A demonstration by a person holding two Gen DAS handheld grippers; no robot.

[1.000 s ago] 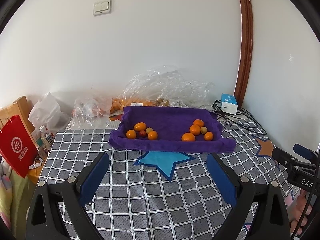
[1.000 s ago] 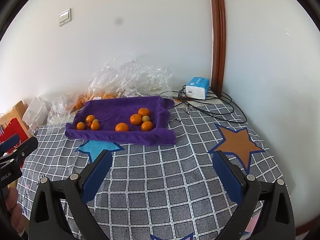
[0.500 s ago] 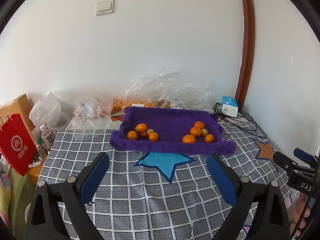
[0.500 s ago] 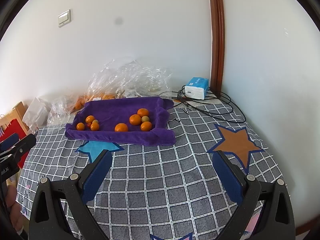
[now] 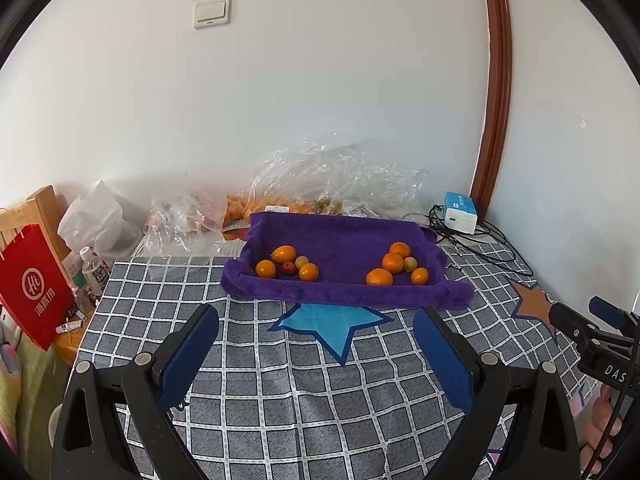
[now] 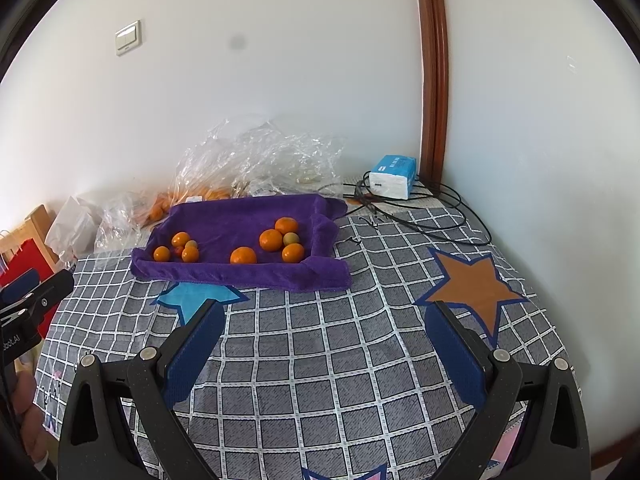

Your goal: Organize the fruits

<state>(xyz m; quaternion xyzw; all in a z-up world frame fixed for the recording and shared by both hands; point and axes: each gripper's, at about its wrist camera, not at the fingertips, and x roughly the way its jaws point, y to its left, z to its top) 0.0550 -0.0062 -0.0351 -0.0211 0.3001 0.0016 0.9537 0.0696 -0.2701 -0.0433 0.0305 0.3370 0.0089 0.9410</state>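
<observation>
Both the left gripper and right gripper hang wide apart and empty above the checked tabletop. The fruits lie in two clusters on the purple towel ahead.

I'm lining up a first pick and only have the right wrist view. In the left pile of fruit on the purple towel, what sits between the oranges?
Observer: A small red fruit, tucked beside a round orange fruit on the purple towel. The left wrist view shows it plainly.
Operator: Is the left gripper free?
Observer: Yes, the left gripper is open, with nothing between its blue pads.
Operator: Anything further left that I can't see?
Observer: A clear plastic bottle with a white cap, near a red paper bag.
</observation>
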